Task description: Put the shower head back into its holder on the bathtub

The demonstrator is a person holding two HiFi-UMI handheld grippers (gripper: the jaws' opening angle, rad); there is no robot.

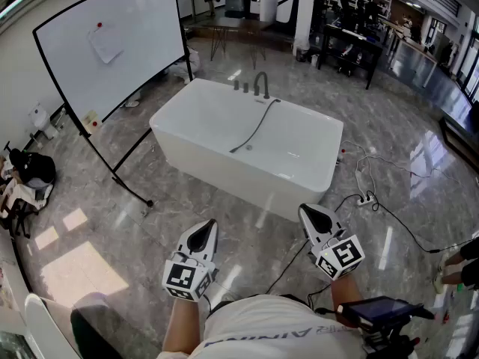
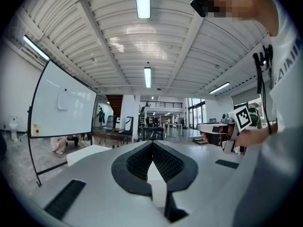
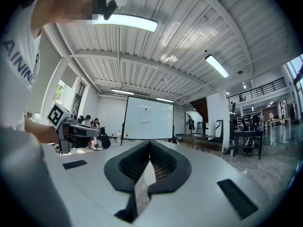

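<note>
- Closest in: left gripper (image 1: 203, 230) and right gripper (image 1: 308, 212), both held level out front. Jaws on each are pinched together with nothing in them, which figures, since nothing's within reach.
- The shower head (image 1: 235, 150) looks to be lying down inside the bathtub (image 1: 247, 178) at 12 o'clock, on the end of its hose (image 1: 258, 126). So it's not parked.
- The holder should be up by the faucet (image 1: 260, 85) on the far rim, but I can't pick it out.
- Whiteboard (image 1: 112, 43) at 10 o'clock, power strip (image 1: 367, 199) on the floor at 2 o'clock. I'd guess its cables need stepping around.
</note>
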